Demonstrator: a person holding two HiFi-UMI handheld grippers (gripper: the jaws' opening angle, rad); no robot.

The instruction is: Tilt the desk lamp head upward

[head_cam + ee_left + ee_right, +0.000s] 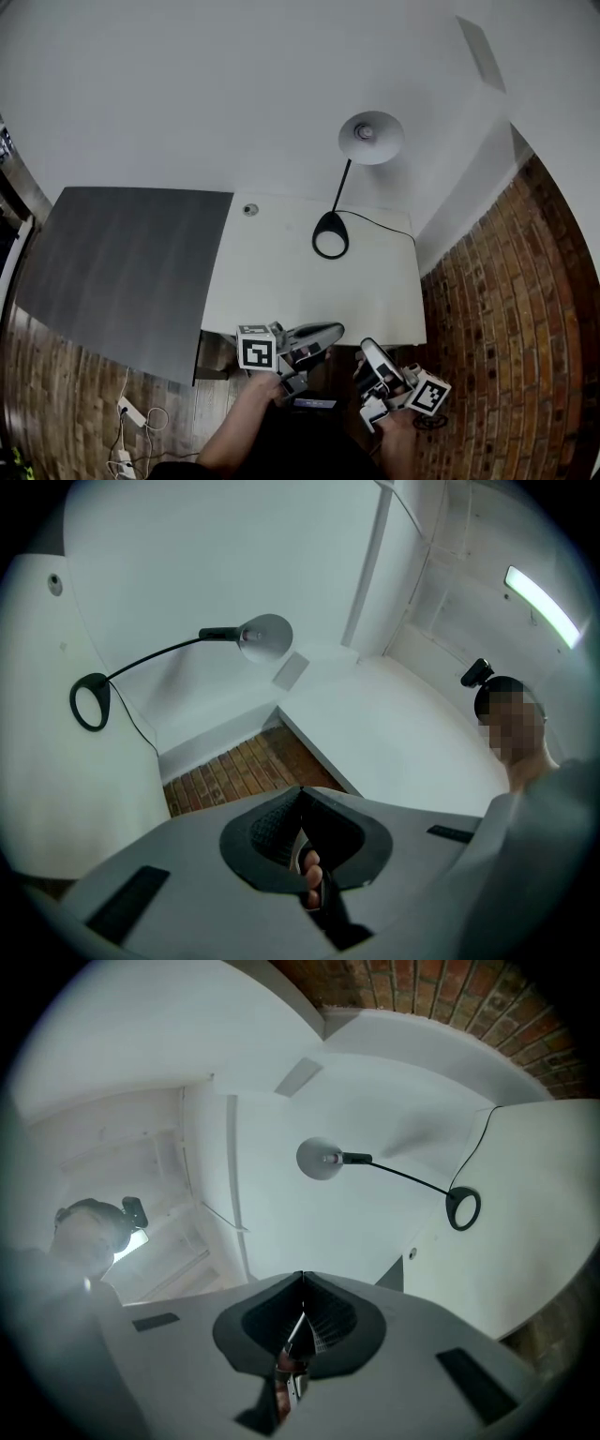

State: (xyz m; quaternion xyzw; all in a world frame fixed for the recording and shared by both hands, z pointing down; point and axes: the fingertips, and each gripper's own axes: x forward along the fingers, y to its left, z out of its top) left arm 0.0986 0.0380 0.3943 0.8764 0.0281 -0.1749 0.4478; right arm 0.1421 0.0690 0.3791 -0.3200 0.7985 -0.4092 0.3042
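A desk lamp stands at the back of the white desk (281, 291). It has a black ring base (330, 234), a thin black arm and a round grey head (371, 138) that faces down. My left gripper (333, 330) and right gripper (367, 345) hover at the desk's front edge, far short of the lamp. Both are shut with nothing between the jaws. The left gripper view shows the lamp head (265, 636) and ring base (90, 701) well beyond the left gripper (300, 794). In the right gripper view, the lamp head (320, 1159) is likewise far beyond the right gripper (302, 1279).
A dark grey tabletop (122, 272) adjoins the desk on the left. The lamp's black cable (375, 222) runs to the right behind the base. A small round grommet (249, 210) sits in the desk top. Brick floor (506, 309) lies on the right, and a power strip (131, 412) lower left.
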